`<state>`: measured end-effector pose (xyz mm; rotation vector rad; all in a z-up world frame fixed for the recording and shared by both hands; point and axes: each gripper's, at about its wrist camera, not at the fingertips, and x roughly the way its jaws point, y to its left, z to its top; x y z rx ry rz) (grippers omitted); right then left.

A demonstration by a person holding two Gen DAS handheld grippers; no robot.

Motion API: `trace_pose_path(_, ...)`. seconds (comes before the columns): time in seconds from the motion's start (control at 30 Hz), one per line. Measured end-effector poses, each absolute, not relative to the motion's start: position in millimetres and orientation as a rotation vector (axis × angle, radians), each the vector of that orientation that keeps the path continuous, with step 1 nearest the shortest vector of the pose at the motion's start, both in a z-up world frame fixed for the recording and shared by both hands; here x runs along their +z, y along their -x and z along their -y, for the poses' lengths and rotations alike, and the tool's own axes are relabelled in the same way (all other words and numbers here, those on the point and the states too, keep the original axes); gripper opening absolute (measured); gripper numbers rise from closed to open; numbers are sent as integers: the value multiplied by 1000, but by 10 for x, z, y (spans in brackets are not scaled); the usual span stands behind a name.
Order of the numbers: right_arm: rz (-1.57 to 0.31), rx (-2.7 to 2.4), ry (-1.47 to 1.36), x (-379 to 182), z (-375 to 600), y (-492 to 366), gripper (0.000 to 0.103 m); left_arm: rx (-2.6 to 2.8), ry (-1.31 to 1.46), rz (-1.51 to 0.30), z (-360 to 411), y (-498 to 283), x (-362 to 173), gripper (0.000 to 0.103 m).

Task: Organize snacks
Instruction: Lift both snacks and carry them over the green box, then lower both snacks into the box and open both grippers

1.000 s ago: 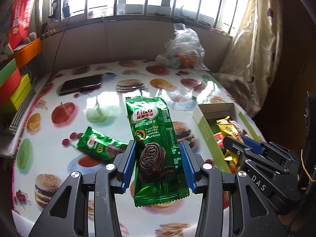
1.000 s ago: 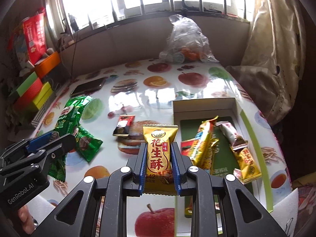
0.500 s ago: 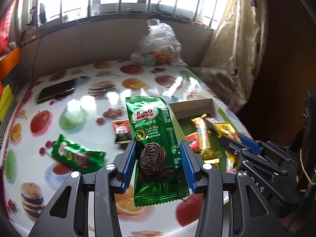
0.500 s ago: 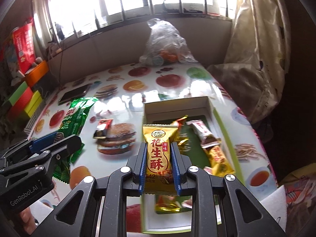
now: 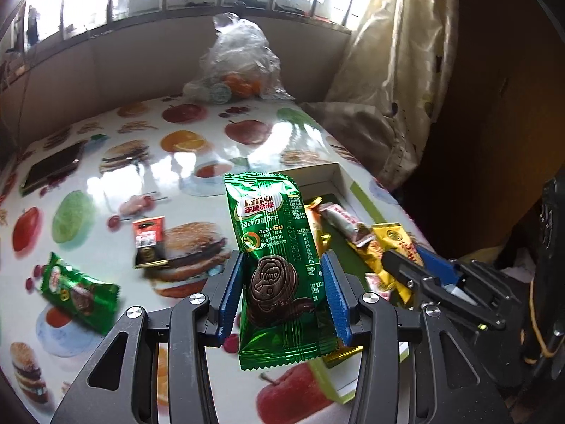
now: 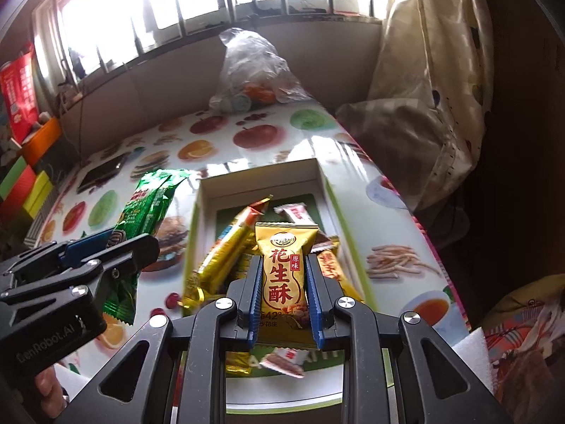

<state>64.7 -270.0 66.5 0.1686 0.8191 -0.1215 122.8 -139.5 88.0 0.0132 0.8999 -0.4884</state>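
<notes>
Since the earlier frames both grippers have carried their packets across the table (image 5: 106, 162) toward the box (image 6: 261, 180), which has come from the right edge of each view to sit directly under the right gripper and just ahead and right of the left one; the jaws have not changed. The table, largest item, carries a glossy fruit-and-burger print cloth. At its far edge against the wall sits a clear plastic bag (image 5: 240, 67) with orange contents; a curtain (image 5: 395, 70) hangs at the right. The open white box lies on the right part of the table and holds several gold and white-red snack packets in a loose pile. A dark phone (image 5: 53, 169) lies flat at the far left of the table. The left gripper (image 5: 282, 293) is clamped on an upright green biscuit packet (image 5: 275, 254), blue pads pressing both long edges, packet above the table at the box's left wall. The right gripper (image 6: 284, 296) is clamped, jaws narrow, on an upright yellow peanut packet (image 6: 284, 275) held over the box interior. A second green packet (image 5: 77, 289) lies flat on the table at left, blurred. A small red-and-black packet (image 5: 150, 240) lies on a burger print, well apart from the box.
</notes>
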Motion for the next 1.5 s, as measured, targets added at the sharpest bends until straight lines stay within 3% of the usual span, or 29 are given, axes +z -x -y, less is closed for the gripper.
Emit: trace_pose_path(1.5, -881, -119, -199, 249, 3028, -710, 22, -569, -56, -1034, 2065, -1582, 405, 46)
